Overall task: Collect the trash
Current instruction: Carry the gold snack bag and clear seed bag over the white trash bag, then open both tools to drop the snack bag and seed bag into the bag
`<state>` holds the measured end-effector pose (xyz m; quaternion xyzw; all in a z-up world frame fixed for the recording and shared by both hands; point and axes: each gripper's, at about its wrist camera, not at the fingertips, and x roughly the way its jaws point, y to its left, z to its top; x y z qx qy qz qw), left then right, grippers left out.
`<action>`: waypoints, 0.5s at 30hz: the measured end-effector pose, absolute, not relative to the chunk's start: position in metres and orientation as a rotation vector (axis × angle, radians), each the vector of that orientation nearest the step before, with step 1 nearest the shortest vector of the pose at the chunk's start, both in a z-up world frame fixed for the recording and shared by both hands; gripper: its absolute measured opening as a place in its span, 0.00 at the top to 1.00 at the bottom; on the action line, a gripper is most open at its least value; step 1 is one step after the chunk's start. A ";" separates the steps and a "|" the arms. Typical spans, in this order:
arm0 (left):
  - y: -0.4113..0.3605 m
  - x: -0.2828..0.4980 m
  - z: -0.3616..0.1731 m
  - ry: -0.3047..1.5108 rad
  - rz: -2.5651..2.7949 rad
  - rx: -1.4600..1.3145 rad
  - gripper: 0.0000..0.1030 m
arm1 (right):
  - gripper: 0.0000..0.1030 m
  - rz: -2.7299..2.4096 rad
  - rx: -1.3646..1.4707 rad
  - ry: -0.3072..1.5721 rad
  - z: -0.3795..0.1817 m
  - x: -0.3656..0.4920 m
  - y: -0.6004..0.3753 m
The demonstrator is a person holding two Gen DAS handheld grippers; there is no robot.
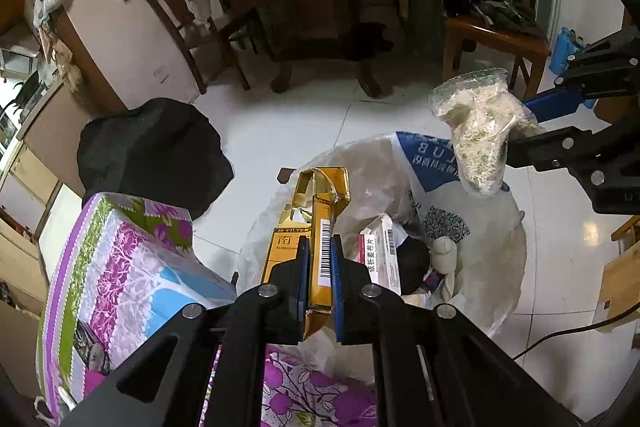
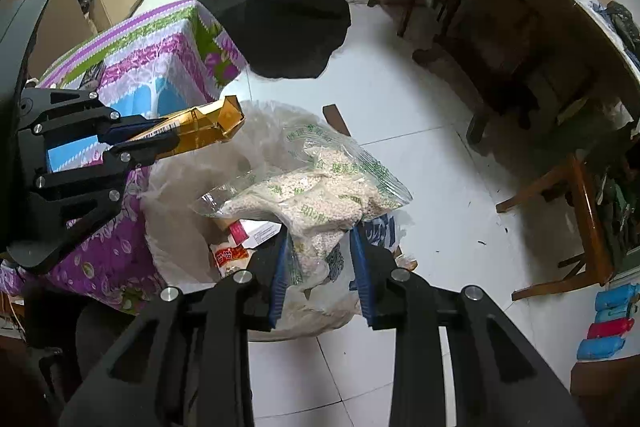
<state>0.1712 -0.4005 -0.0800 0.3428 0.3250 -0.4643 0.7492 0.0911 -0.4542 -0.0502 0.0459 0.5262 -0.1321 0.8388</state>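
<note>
left gripper (image 1: 320, 267): clamped flat on a gold cigarette pack (image 1: 316, 227), torn end pointing away from the pads
right gripper (image 2: 320, 259): pinching a clear zip bag of pale grain (image 2: 316, 195)
trash sack (image 1: 480, 211): white woven, mouth open, directly below both sets of tips; cartons and wrappers inside
floral-cloth table (image 1: 132, 259): left of left gripper
black cloth (image 2: 276, 11): beyond the tips

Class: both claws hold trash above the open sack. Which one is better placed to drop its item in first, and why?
Right. The right claw holds the grain bag over the sack mouth; the left claw holds its gold cigarette box nearer the rim.
</note>
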 end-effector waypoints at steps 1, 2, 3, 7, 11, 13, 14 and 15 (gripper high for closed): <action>-0.398 0.173 -0.080 0.713 -1.015 0.751 0.89 | 0.73 -0.278 0.098 1.114 -0.051 0.091 -0.454; -0.397 0.174 -0.081 0.715 -1.013 0.753 0.89 | 0.73 -0.277 0.100 1.116 -0.051 0.092 -0.454; -0.397 0.175 -0.082 0.719 -1.012 0.754 0.89 | 0.73 -0.274 0.103 1.118 -0.051 0.092 -0.455; -0.396 0.177 -0.083 0.728 -1.010 0.755 0.90 | 0.73 -0.266 0.104 1.128 -0.054 0.094 -0.456; -0.398 0.178 -0.084 0.734 -1.015 0.758 0.89 | 0.73 -0.256 0.103 1.132 -0.055 0.096 -0.454; -0.399 0.178 -0.084 0.741 -1.024 0.753 0.89 | 0.72 -0.252 0.104 1.130 -0.055 0.099 -0.454; -0.399 0.177 -0.084 0.747 -1.028 0.752 0.89 | 0.71 -0.247 0.104 1.126 -0.056 0.100 -0.453; -0.400 0.178 -0.085 0.756 -1.027 0.750 0.88 | 0.70 -0.248 0.106 1.125 -0.057 0.101 -0.453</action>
